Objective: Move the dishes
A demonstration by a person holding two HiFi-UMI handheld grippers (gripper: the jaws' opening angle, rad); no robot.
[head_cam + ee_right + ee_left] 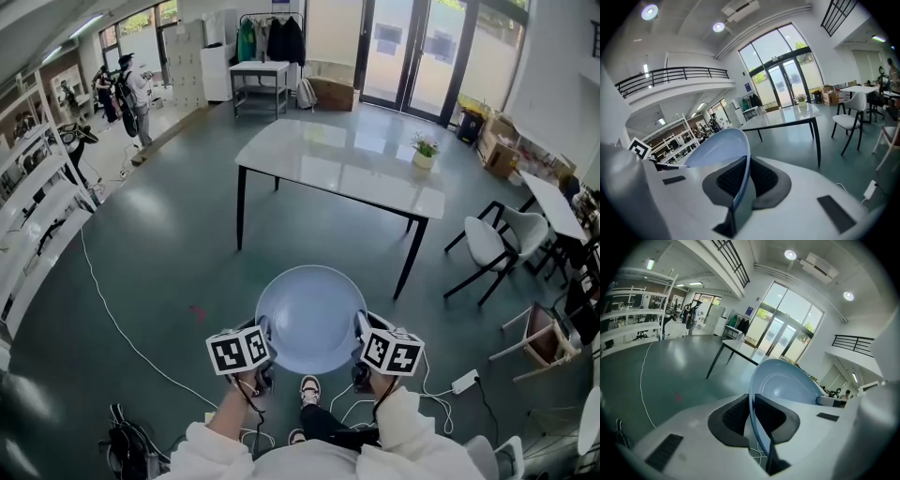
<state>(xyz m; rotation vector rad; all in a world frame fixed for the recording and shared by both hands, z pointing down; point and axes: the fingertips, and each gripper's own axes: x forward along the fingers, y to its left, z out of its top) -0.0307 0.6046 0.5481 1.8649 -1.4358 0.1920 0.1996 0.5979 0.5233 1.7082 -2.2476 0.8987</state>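
Jaws of the left gripper [752, 414] are standing narrow and clamping the left rim of a pale blue dish [311, 317], its thin edge passing between the dark ribbed pads; jaws of the right gripper [746, 177] are likewise pressing on the opposite rim, the gap between them being no wider than the dish wall. Gripped from both sides, the dish is hanging in the air between the two grippers, hollow side up, just in front of the person's body and above the grey-green floor [159, 262]. Below the dish, one of the person's shoes [308, 389] is showing between the white sleeves [412, 431]. Beyond the dish and well apart from it, a white table [309, 159] on black legs is standing, carrying a small potted plant [424, 152] near its right end. White chairs [495, 246] are standing to the right of the table
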